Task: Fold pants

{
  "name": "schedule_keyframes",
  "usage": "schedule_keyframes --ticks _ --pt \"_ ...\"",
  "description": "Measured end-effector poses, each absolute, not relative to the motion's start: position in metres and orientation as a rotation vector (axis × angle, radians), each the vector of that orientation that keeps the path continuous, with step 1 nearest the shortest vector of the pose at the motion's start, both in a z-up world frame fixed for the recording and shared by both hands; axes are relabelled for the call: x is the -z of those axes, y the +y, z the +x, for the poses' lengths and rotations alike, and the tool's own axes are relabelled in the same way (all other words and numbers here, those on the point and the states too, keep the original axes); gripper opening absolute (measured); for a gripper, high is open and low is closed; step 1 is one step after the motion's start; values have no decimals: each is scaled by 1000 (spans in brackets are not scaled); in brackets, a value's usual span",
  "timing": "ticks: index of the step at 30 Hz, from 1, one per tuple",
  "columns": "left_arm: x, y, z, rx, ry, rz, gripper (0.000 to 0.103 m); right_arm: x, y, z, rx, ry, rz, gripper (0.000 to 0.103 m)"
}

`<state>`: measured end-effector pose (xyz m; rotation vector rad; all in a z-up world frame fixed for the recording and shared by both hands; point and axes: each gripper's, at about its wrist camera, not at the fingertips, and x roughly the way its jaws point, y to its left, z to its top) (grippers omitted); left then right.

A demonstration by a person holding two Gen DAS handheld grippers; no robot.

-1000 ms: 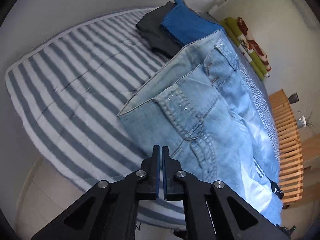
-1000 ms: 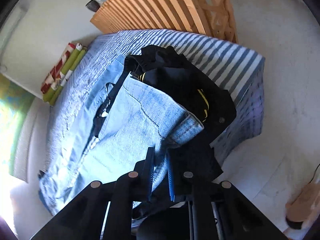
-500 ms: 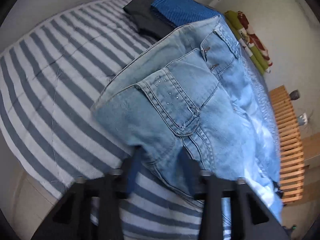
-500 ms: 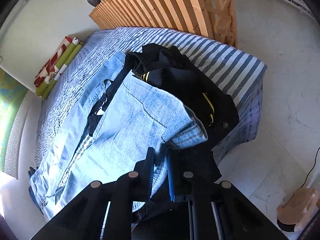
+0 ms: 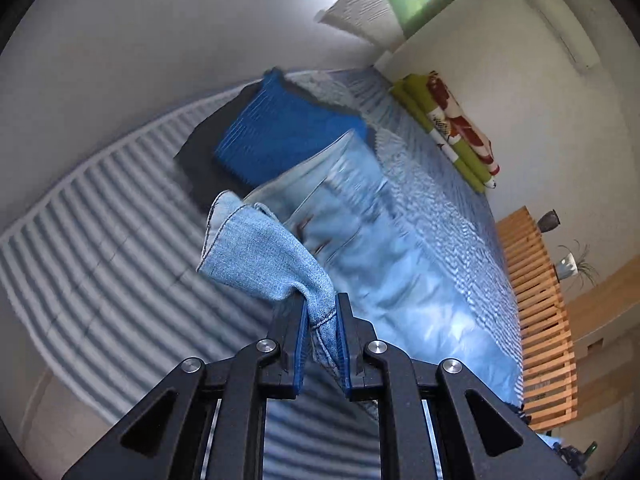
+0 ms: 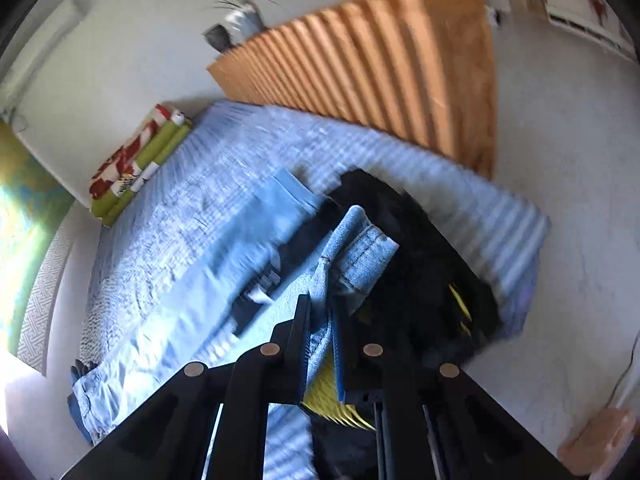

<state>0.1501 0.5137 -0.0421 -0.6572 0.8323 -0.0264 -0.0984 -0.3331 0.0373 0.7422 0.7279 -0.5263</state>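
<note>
Light blue jeans point(image 5: 400, 272) lie lengthwise on the striped bed point(image 5: 100, 240). My left gripper point(image 5: 320, 304) has one denim corner point(image 5: 264, 256) pinched between its blue pads and raised off the cover; its jaws are closing on the cloth. In the right wrist view the other end of the jeans point(image 6: 360, 256) hangs folded over from my right gripper point(image 6: 320, 306), whose jaws are also closing with denim between the pads. The rest of the jeans point(image 6: 180, 300) stays flat on the bed point(image 6: 500, 220), blurred by motion.
A folded blue garment point(image 5: 280, 136) lies on a dark grey one point(image 5: 200, 148) just beyond the jeans. Black clothing with yellow stripes point(image 6: 432, 264) lies by the right gripper. Green and red cushions point(image 5: 452, 128) line the wall; a wooden slatted board point(image 6: 360, 64) stands at the bed's end.
The left gripper, shut and empty a second ago, opened around the jeans' edge and closed on it. Both grippers have risen, lifting the denim off the bed.
</note>
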Motion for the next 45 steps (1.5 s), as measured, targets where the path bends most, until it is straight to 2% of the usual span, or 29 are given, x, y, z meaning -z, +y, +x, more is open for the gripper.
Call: schedule_keyframes --ticks 5,10,16,17,18,22,24,27,28,29,30,31,32,35,39,45 --pt "14 491 222 15 833 -634 13 -65 -331 -19 570 710 685 9" --pt "10 466 315 -35 860 -616 13 -69 -336 73 666 730 634 8" --pt "37 429 427 -100 917 -545 13 -18 -364 177 803 836 622 8" --pt "42 424 440 -105 923 -536 13 -8 -369 191 824 851 612 7" --pt "46 418 454 -108 933 -523 13 2 -372 207 851 866 594 1" --pt "68 405 486 -135 954 -476 13 35 -372 251 861 923 535 1" --pt "81 407 496 -171 974 -462 14 50 -363 270 876 953 444 1" --pt "87 412 499 -153 988 -493 21 68 -349 293 787 1030 332 2" --pt "85 411 501 -123 1008 -491 30 72 -346 297 761 1054 310 6" --pt "82 411 500 -90 1027 -489 36 72 -344 299 751 1075 299 10" --pt "78 413 498 -61 1047 -488 44 70 -344 298 754 1074 295 22" --pt "71 412 495 -27 1063 -477 47 65 -344 297 756 1056 297 31" --pt "60 412 488 4 1063 -453 48 58 -343 295 754 1035 300 33" --pt "28 420 462 21 1027 -366 61 40 -337 288 710 1011 304 33" --pt "11 452 419 -38 975 -257 64 17 -309 276 612 979 291 34" --pt "74 515 384 -108 1090 -389 65 12 -204 263 331 1027 230 36"
